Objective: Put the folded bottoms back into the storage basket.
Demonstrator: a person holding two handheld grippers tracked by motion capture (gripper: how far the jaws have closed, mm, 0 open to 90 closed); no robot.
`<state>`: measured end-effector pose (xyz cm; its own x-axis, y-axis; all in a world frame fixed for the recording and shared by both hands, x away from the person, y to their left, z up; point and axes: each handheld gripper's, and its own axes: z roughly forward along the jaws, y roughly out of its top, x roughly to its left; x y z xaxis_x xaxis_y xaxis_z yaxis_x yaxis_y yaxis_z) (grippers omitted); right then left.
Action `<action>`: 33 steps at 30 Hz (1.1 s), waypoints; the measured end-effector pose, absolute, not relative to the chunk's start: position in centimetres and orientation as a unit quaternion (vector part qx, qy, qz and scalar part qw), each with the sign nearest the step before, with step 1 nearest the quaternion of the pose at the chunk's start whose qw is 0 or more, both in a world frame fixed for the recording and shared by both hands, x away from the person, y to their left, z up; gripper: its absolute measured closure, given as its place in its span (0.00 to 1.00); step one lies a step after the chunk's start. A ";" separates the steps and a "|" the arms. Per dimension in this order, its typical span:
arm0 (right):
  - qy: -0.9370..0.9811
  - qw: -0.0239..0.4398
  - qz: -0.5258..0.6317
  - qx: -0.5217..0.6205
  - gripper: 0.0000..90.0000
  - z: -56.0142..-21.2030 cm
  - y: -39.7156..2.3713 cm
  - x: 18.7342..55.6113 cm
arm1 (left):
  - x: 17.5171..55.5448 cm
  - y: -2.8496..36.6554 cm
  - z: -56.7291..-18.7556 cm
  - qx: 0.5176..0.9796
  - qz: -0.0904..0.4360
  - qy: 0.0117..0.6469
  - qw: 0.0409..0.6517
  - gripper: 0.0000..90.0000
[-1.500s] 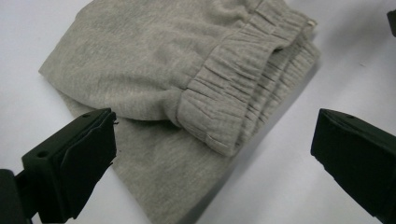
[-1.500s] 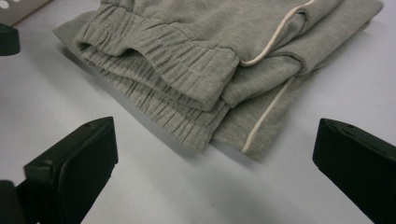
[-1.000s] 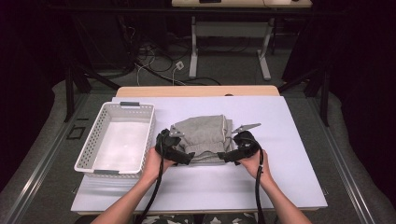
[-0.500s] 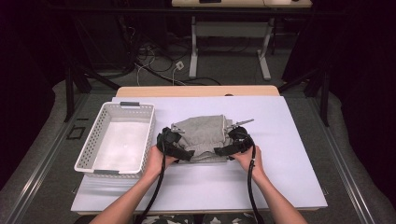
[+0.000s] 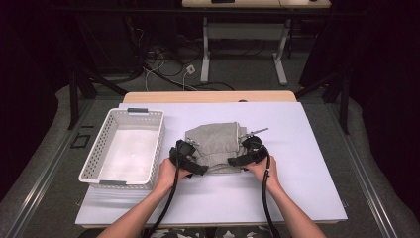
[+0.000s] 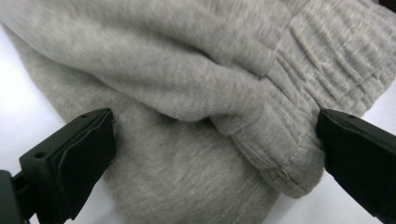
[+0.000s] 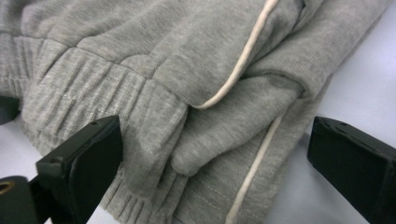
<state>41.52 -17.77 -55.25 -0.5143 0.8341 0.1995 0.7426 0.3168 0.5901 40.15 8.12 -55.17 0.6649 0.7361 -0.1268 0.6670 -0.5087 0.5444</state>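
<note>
A folded grey garment — sweatpants by the look of the ribbed elastic waistband and the pale side piping — is lying on the white worktop, roughly midway between the left and right edges and nearer the front edge than the back. A white perforated basket is sitting at the worktop's left side, just beside the garment but not touching it.

The left gripper is resting at the garment's front-left corner, held in the left hand. In the left gripper view its jaws are standing wide apart, one on each side of a folded waistband edge; the cloth is lying between them, and neither jaw is pressing on it.

The right gripper is sitting at the garment's front-right corner, held in the right hand. In the right gripper view its jaws are likewise spread wide, flanking a stack of folded layers with the cream piping running across them — nothing is clamped. The left jaw is lying against the ribbed band; the right jaw is standing clear over bare worktop.

A black cable is trailing from each gripper toward the front edge.
</note>
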 end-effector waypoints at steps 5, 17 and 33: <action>0.810 0.076 0.322 0.485 0.04 -55.3 -17.8 41.4 | 40.1 8.1 -55.2 0.867 0.061 0.403 0.287 0.00; 0.817 0.083 0.320 0.472 0.13 -55.3 -17.5 41.1 | 39.6 7.4 -55.4 0.871 0.065 0.391 0.289 0.00; 0.814 0.069 0.340 0.466 0.32 -55.2 -17.4 40.9 | 38.9 7.0 -55.1 0.873 0.065 0.375 0.307 0.20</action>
<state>40.86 -17.45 -55.17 -0.5565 0.8055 0.2036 0.7115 0.3355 0.6174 38.95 6.98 -55.10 0.7109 0.6936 -0.1161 0.6136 -0.5311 0.5844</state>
